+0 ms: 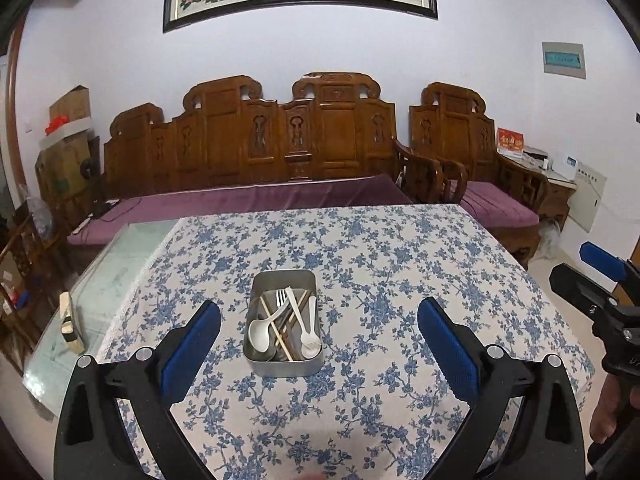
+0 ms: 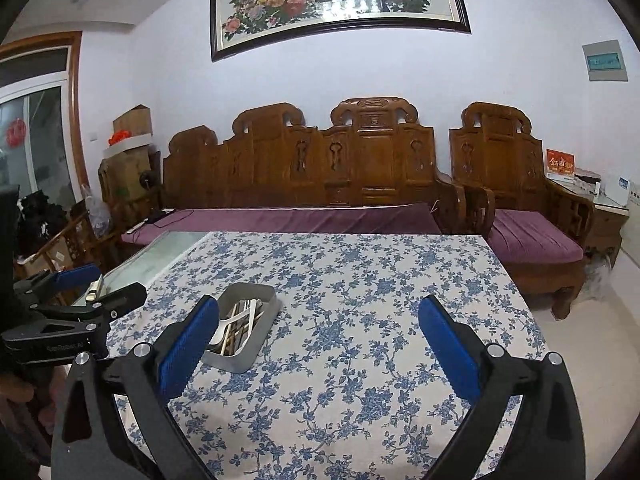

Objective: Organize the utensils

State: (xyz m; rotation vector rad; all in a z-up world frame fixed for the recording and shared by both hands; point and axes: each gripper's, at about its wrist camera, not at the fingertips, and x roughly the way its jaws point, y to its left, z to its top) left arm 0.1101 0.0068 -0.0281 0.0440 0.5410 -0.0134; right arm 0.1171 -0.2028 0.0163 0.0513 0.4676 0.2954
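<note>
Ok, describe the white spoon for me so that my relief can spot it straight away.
Look at the table with the blue floral tablecloth; near its middle stands a metal tin holding all the utensils. The white spoon lies along the tin's left side in the left wrist view, its round bowl towards the camera. The neighbouring white fork has tines, and the chopsticks are thin wooden sticks.

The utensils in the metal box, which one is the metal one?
The fork whose bare silver tines point toward the far end of the metal box. The spoon and the other fork are white plastic, and the chopsticks are wooden.
</note>
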